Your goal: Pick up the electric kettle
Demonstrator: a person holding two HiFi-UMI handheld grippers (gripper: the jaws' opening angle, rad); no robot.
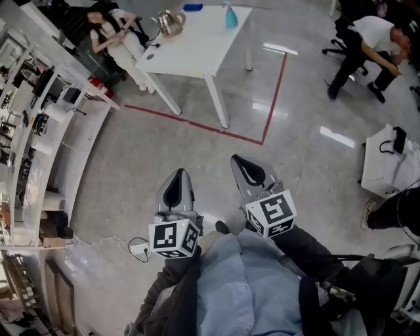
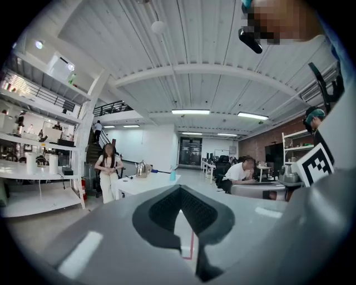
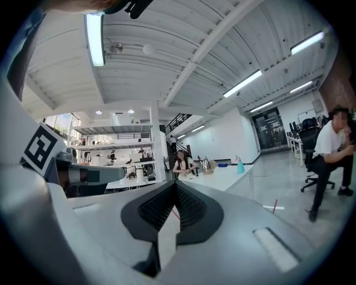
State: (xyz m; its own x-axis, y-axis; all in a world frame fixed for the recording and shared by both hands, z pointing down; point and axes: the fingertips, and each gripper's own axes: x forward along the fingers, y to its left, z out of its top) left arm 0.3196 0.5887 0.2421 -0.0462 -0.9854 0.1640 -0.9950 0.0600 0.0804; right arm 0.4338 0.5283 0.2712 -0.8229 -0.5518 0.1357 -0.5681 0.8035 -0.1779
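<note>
- Head view: the step in hand looked like the approach. I held the left gripper (image 1: 177,178) and the right gripper (image 1: 244,169) low in front of my body over bare floor, both with jaws pressed together and empty.
- To do it well, I judged I had to walk up to the white table (image 1: 197,56) and spread one claw before arriving. I should come in level at the handle rather than the round body, keeping off the seated person (image 1: 111,33) at that end.
- The electric kettle (image 1: 172,23) stood near the table's far left edge, well apart from both claws, ahead and a bit left. A teal spray bottle (image 1: 231,14) stood further right on the same top.
- Left gripper view: the left gripper (image 2: 179,189) had its pads meeting at the tips with nothing between. The electric kettle (image 2: 141,168) sat small on the table (image 2: 153,182), above and left of the jaw tips, far off.
- Right gripper view: the right gripper (image 3: 175,189) was closed and empty. The electric kettle (image 3: 206,165) showed above and slightly right of the tips, distant, with the seated person (image 3: 182,165) just beside it.
</note>
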